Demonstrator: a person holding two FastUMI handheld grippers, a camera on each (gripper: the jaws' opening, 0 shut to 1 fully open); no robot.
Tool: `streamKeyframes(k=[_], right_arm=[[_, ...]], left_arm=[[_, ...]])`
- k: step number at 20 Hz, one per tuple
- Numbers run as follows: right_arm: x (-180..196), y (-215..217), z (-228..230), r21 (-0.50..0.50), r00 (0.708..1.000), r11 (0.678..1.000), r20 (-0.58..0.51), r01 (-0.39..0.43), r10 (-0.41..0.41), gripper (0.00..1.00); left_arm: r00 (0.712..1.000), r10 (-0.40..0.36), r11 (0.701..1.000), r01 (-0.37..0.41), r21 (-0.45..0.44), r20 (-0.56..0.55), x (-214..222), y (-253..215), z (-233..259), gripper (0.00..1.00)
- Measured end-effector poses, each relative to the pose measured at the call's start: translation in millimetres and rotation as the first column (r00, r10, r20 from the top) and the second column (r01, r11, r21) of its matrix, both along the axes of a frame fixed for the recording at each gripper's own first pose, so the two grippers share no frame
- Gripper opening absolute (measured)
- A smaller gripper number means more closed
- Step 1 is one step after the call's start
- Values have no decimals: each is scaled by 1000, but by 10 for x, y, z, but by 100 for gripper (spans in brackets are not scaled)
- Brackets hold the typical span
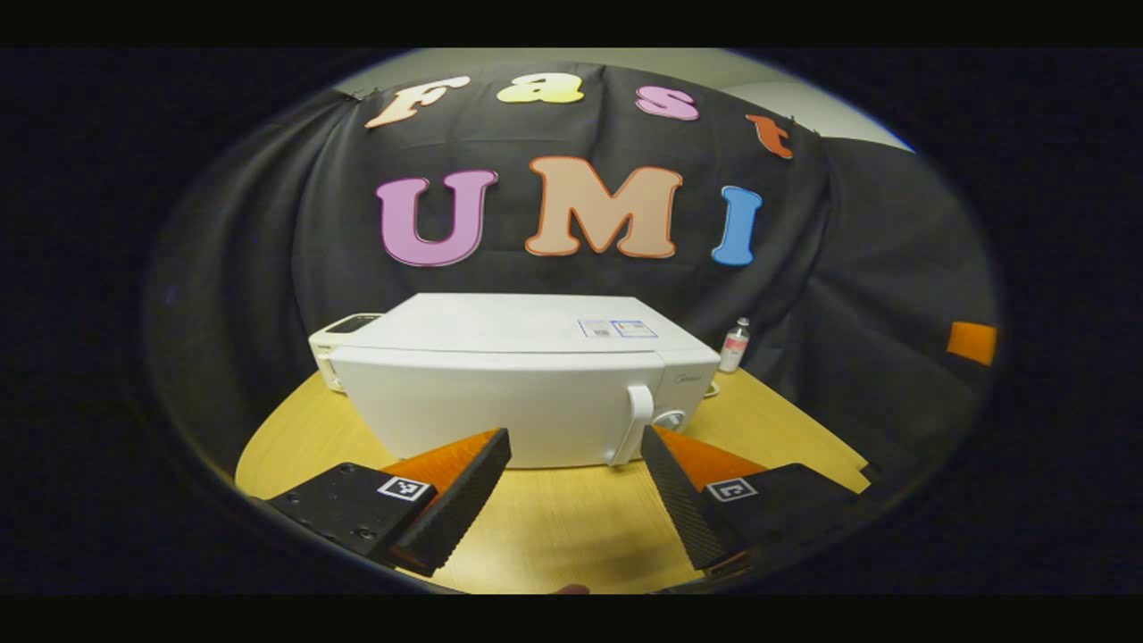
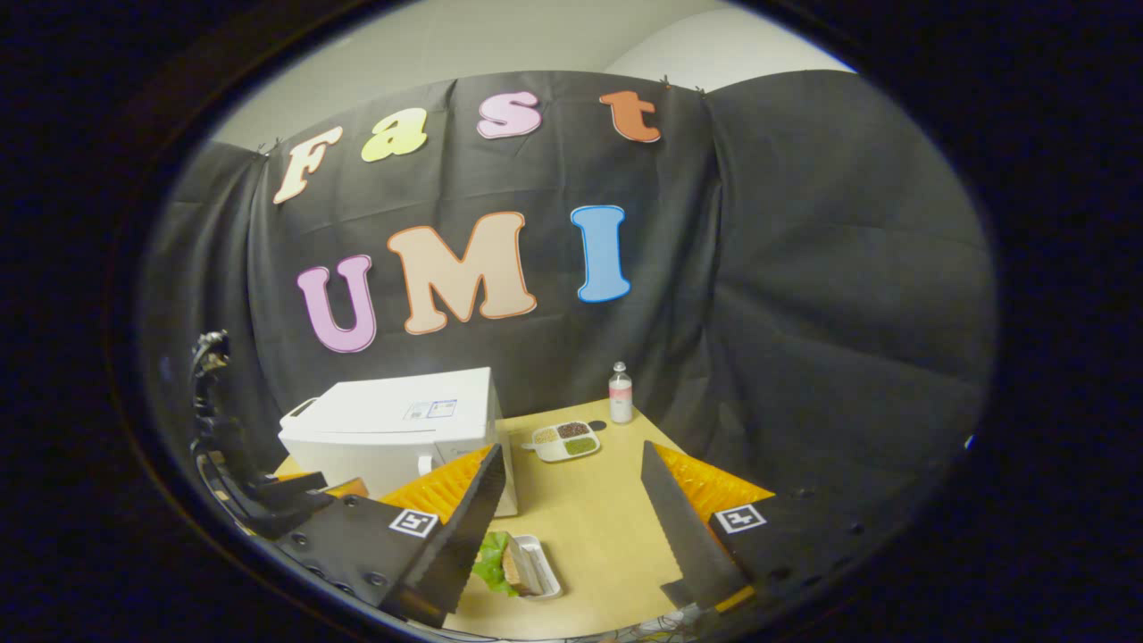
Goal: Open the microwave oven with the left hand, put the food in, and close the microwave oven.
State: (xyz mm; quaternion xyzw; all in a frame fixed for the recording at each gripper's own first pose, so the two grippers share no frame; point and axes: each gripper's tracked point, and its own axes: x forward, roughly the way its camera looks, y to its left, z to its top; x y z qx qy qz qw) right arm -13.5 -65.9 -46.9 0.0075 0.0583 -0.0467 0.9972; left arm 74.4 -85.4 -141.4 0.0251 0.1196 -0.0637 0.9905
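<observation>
One closed microwave point(image 1: 527, 384), one bottle point(image 2: 620, 393), one food tray point(image 2: 522, 564), two hand-held grippers point(image 1: 576, 487) point(image 2: 571, 509) spread wide, empty

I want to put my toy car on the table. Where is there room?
The bare wooden table is free between the white microwave oven, the divided snack tray and the small food container with green lettuce. There is also open table in front of the microwave door. It is crowded near the small bottle and tray.
</observation>
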Motion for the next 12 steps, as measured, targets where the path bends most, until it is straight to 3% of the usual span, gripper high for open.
streamKeyframes(k=[2, 6, 11, 12], right_arm=[[-5, -56, -38, 12, 1000, 1000, -10, 12, -12, 96], [-15, -203, -44, 58, 999, 997, -11, 54, -53, 92], [-55, -390, -62, 70, 996, 993, -11, 94, -93, 92], [-64, -426, -51, 60, 995, 993, -8, 103, -102, 96]], left_arm=[[998, -38, 999, 37, -17, -58, 84, -162, -251, 97], [985, -83, 996, 78, -42, -154, 248, -369, -644, 97], [972, -40, 998, 29, -51, -232, 497, -387, -932, 95], [971, -29, 999, 18, -48, -238, 567, -390, -990, 92]])
